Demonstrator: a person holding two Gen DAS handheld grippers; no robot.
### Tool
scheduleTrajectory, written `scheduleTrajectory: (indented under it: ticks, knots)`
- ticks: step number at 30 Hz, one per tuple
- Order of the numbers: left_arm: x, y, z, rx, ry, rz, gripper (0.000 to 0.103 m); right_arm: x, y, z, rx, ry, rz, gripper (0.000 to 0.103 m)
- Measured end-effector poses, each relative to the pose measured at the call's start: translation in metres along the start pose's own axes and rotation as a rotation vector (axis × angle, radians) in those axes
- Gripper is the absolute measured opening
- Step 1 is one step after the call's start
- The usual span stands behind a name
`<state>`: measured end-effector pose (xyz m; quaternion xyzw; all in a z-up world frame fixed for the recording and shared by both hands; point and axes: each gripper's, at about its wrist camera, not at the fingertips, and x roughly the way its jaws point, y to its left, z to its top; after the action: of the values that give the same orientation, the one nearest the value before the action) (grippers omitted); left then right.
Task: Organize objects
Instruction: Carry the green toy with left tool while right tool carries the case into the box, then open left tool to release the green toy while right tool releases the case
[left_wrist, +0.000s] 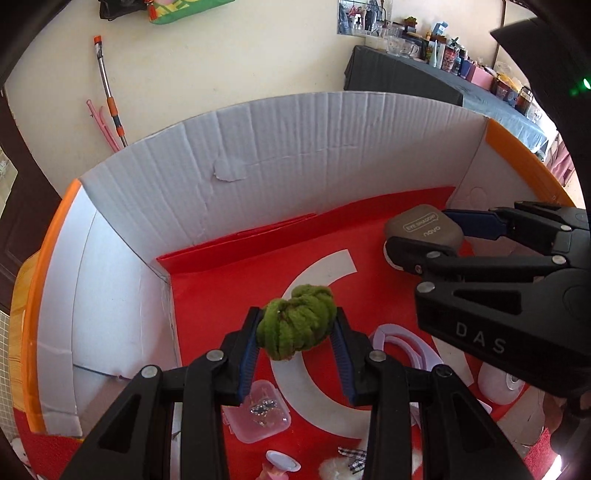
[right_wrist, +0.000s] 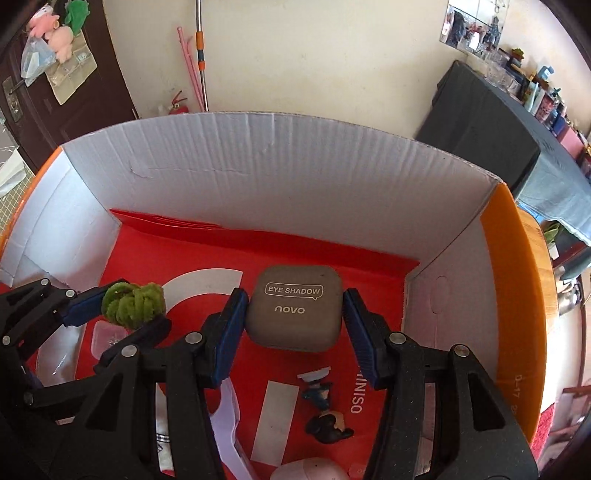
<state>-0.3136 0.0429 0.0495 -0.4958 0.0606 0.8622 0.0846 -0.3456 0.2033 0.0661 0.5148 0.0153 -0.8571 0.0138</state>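
The left tongs (left_wrist: 297, 328) are closed on a green fuzzy knot (left_wrist: 297, 325), pinched between the blue pads and held up above the red floor of a big cardboard box (left_wrist: 280, 147) with white corrugated walls and orange outer flaps. The right tongs (right_wrist: 295, 314) grip a grey square compact (right_wrist: 294, 310) by its two sides; its lid reads "EYE SHADOW" inside a speech-bubble outline, with "novo" beneath it. From the left wrist view the same compact sits toward the far right corner of the box, and its writing shows upside down there. The body of the right tongs carries the letters "D A S" in that view. The red lining of the box bears large white curved shapes, and "MINISO" can be partly read in white along it near the right tongs; the orange flap on the right has faint marks like "D-17". Lying on the red floor are a clear lidded tub (left_wrist: 260, 413) holding small dark bits, a pale lilac band (left_wrist: 402, 347), a small dark figurine (right_wrist: 327, 424) tipped on its side, and a pink rounded thing (right_wrist: 314, 469) at the lower edge.
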Motion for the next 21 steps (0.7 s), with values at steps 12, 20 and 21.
scheduleTrajectory:
  ticks: [12, 20, 21]
  knots:
    - [0.021, -0.001, 0.005, -0.006, 0.058, 0.011, 0.039, 0.014, -0.011, 0.003, 0.01, 0.063, -0.001, 0.051]
    - [0.018, 0.001, 0.001, -0.007, 0.055, 0.01, 0.041, 0.016, -0.013, 0.0, 0.011, 0.084, 0.005, 0.051]
    - [0.017, 0.001, 0.001, -0.004, 0.052, 0.012, 0.041, 0.016, -0.013, 0.0, 0.011, 0.086, 0.005, 0.051]
